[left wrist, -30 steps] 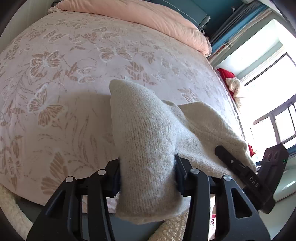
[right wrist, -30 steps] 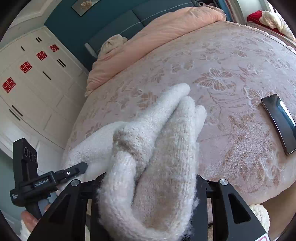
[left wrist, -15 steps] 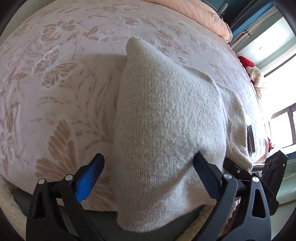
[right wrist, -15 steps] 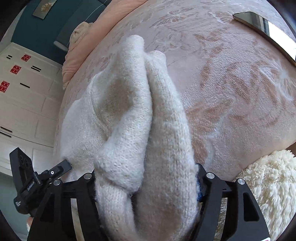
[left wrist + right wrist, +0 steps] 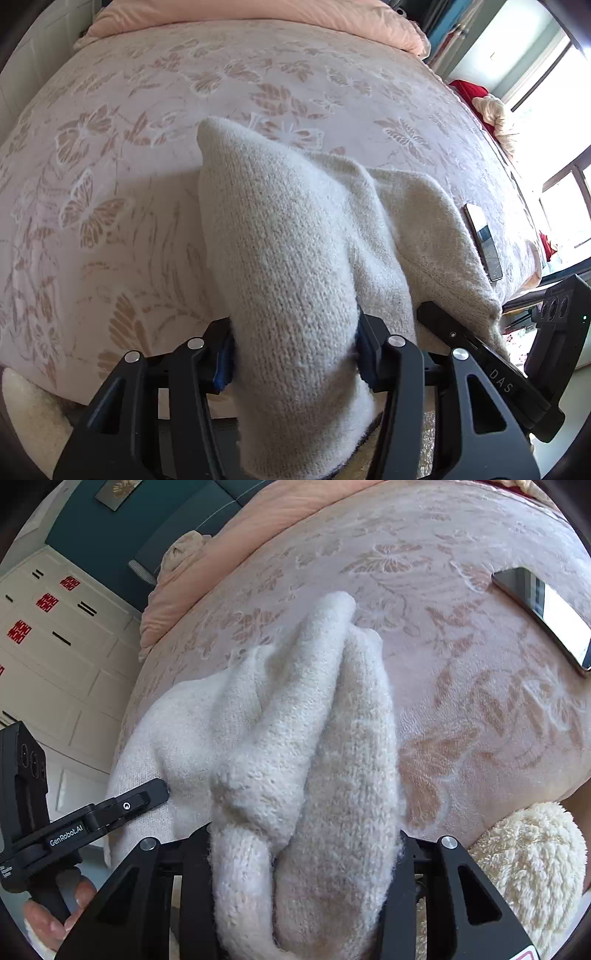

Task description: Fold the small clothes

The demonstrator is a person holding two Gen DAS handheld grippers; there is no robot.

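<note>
A cream knitted sweater [image 5: 295, 240] lies bunched at the near edge of the bed [image 5: 110, 166]. My left gripper [image 5: 293, 350] has a thick fold of it between its blue pads; the jaws are closing and the pads press into the knit on both sides. My right gripper [image 5: 306, 849] is also closing, its fingers squeezing a rolled bundle of the same sweater [image 5: 295, 720]. The two grippers sit side by side: a finger of the left one [image 5: 129, 805] touches the sweater's left part in the right wrist view. A hand [image 5: 48, 919] holds its handle.
A dark phone [image 5: 484, 240] [image 5: 543, 616] lies on the butterfly-patterned cover right of the sweater. A pink duvet [image 5: 258, 11] is piled at the bed's far end. A fluffy cream rug [image 5: 517, 867] is below the bed edge. White wardrobes [image 5: 48, 627] stand left, a bright window [image 5: 554, 110] right.
Half a second ago both pairs of jaws stood wider around the sweater, the left one clear of it; now both have closed onto the knit again. Both hands have sunk slightly toward the bed.
</note>
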